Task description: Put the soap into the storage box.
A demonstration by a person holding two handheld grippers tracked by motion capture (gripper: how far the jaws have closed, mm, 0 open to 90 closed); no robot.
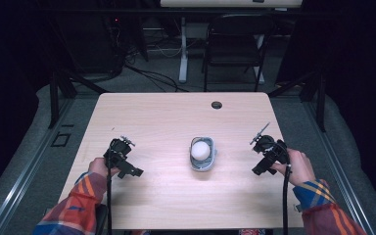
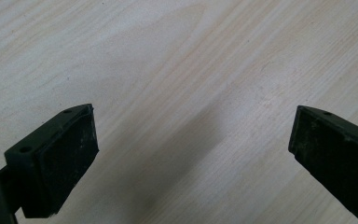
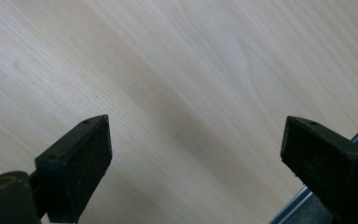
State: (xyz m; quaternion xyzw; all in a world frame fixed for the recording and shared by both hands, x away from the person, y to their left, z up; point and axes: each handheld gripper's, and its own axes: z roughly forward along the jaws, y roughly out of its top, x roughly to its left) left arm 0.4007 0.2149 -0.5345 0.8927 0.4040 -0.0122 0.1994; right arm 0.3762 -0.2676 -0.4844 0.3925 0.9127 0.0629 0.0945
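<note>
Overhead, the high view takes in the whole pale wooden table (image 1: 166,196); a white ball (image 1: 200,149) sits in a small grey holder (image 1: 202,164) near the middle, well apart from both hands; the left gripper (image 1: 121,157) is held near the left edge, the right gripper (image 1: 268,152) near the right edge, each in a hand with a plaid sleeve; behind the far edge stand a dark chair (image 1: 235,46) and a cable hole (image 1: 217,105) in the tabletop. The left gripper view adds what that cannot: its fingers (image 2: 60,158) stand wide apart over bare wood, nothing between them; the right gripper view likewise shows its fingers (image 3: 81,163) spread with nothing held, and a metal rail (image 3: 307,205) past the table's edge.
</note>
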